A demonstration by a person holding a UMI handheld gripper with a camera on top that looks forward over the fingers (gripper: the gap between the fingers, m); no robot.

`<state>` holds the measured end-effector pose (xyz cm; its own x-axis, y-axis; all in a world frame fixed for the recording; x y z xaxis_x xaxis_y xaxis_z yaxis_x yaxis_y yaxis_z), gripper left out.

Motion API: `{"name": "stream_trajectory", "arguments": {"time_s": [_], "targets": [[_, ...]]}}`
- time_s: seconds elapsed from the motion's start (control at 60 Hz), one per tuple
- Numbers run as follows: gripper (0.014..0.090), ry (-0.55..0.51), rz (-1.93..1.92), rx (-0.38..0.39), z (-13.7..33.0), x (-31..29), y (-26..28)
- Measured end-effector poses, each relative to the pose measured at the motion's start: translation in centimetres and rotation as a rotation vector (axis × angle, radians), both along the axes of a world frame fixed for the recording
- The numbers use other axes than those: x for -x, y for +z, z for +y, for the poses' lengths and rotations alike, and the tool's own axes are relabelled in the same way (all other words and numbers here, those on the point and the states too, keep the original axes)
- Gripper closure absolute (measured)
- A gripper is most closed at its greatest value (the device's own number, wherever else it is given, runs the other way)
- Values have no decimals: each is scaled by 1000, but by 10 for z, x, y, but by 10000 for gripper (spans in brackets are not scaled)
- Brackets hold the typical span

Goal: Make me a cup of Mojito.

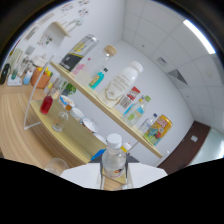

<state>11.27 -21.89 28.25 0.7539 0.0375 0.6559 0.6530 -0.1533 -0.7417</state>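
Clear bottle (114, 159) pinched upright in claw (114, 181), seemingly for carrying | shelf (102, 102) beyond bottle | counter (20, 117) below shelf

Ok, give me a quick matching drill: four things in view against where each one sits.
Things:
1. clear bottle
2. white bottle
3. glass of red liquid
4. yellow carton

Places:
a. below the shelf, on the wooden counter
b. mid-shelf
c. shelf end nearest the dark door
d. right at the gripper

Pairs: 1-d, 2-b, 3-a, 4-c
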Motion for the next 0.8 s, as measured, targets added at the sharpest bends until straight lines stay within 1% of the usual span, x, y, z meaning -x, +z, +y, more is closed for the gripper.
{"name": "stream_trajectory", "arguments": {"time_s": [0.1,0.133,0.217,0.317,0.517,0.683,0.8], "targets": [[703,-28,283,29,0,-15,-28],[703,-28,363,51,1,-18,-42],[701,-71,518,117,2,-27,-81],[703,-109,638,188,6,-35,-128],[703,-161,724,333,11,-45,-210],[703,-177,748,398,12,-49,-244],[702,-181,749,421,10,-50,-257]]}}
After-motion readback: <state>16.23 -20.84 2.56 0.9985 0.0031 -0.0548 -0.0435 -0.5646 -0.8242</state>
